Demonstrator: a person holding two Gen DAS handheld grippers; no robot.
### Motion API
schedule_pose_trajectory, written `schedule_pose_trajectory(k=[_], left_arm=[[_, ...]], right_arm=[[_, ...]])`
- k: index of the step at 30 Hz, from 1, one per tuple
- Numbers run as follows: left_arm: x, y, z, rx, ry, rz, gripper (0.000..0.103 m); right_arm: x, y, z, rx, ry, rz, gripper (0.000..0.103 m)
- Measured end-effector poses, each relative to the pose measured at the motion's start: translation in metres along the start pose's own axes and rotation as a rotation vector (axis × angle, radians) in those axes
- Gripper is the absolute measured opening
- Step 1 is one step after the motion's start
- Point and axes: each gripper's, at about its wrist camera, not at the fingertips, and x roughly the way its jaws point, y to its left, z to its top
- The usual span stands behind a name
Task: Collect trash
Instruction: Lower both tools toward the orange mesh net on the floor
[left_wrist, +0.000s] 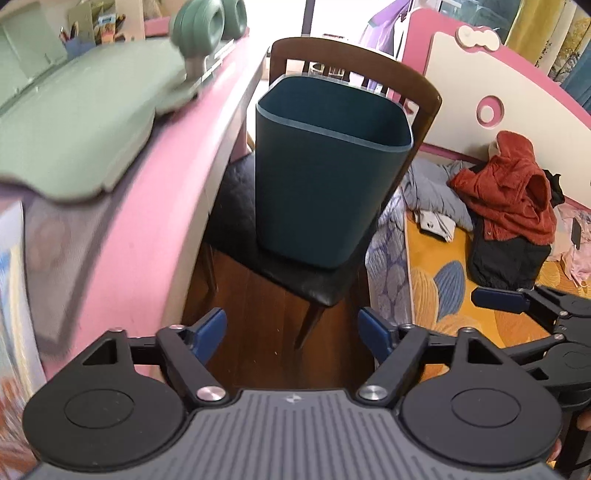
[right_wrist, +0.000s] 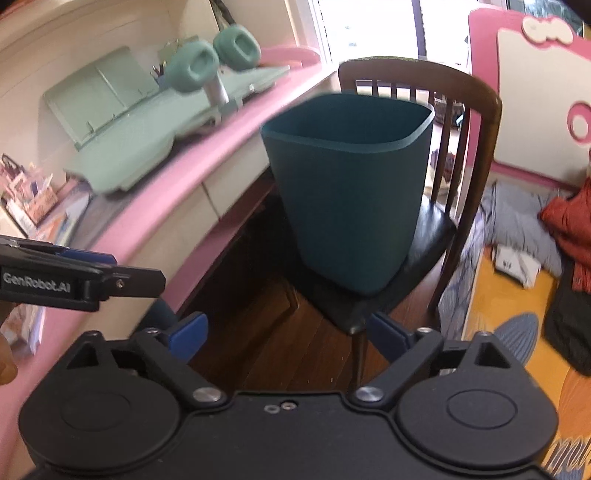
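A dark teal waste bin (left_wrist: 325, 173) stands upright on the black seat of a wooden chair (left_wrist: 317, 284); its inside is not visible. My left gripper (left_wrist: 291, 332) is open and empty, short of the chair and pointing down toward the bin. The right gripper (left_wrist: 491, 299) shows at the right edge of the left wrist view. In the right wrist view the same bin (right_wrist: 351, 192) sits ahead on the chair (right_wrist: 428, 236), and my right gripper (right_wrist: 284, 332) is open with nothing between its blue pads. The left gripper's body (right_wrist: 74, 280) crosses that view at the left.
A pink desk (left_wrist: 155, 221) curves along the left, carrying a green mat (left_wrist: 81, 122) and green headphones (left_wrist: 207, 26) on a stand. To the right lies a bed with a yellow cover (left_wrist: 443, 280), a red garment (left_wrist: 513, 192) and a pink headboard (left_wrist: 491, 107). Dark wood floor (left_wrist: 258, 332) lies below.
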Motion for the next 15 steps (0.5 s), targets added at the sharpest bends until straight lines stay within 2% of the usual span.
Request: schedule_pose_trajectory(k=[8, 15], left_arm=[[0.053, 0.01, -0.054, -0.08, 0.085, 0.023, 0.082], [0.15, 0.026, -0.119, -0.246, 0.248, 0.041, 0.083]], right_arm=[[0.046, -0.014, -0.064, -0.036, 0.105, 0.008, 0.102], [0.126, -0.027, -0.149, -0.073, 0.272, 0.0, 0.102]])
